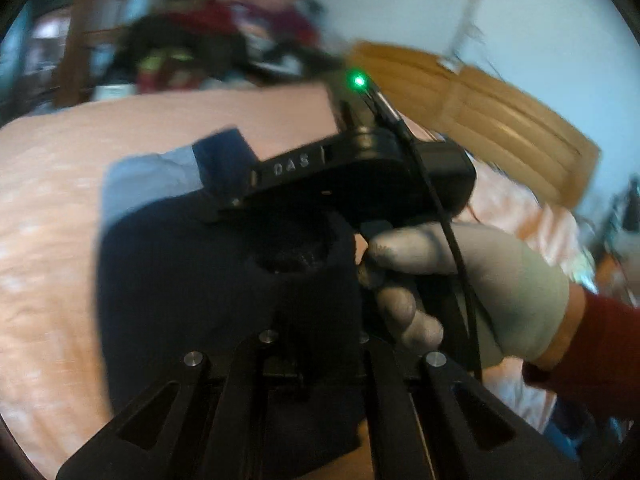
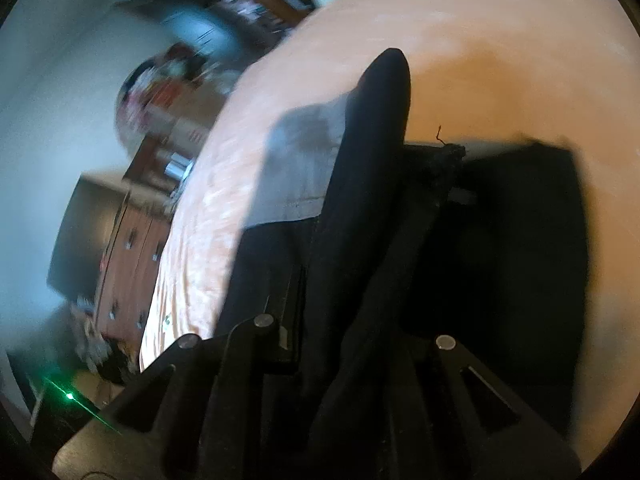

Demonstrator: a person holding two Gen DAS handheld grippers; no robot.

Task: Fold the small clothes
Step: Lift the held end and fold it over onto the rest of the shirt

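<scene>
Navy garment (image 1: 192,272) bunched over both grippers on peach bedspread (image 1: 52,200); jaws hidden, grip unclear.

The left gripper (image 1: 316,280) is built of matte black linkage bars with elongated cut-outs, joined by round silver pins near its base. Across from it, the right gripper (image 1: 240,168) has a black body stamped with the raised letters "DAS", a lit green indicator light (image 1: 359,80) on top, and a thin black cable (image 1: 448,232) running down its side. The hand (image 1: 472,280) around its handle wears a pale grey-green glove, with a dark red sleeve (image 1: 600,352) at the wrist. In the right wrist view the same black bars and silver pins (image 2: 264,320) frame the right gripper, its fingertips hidden by dark cloth.
</scene>
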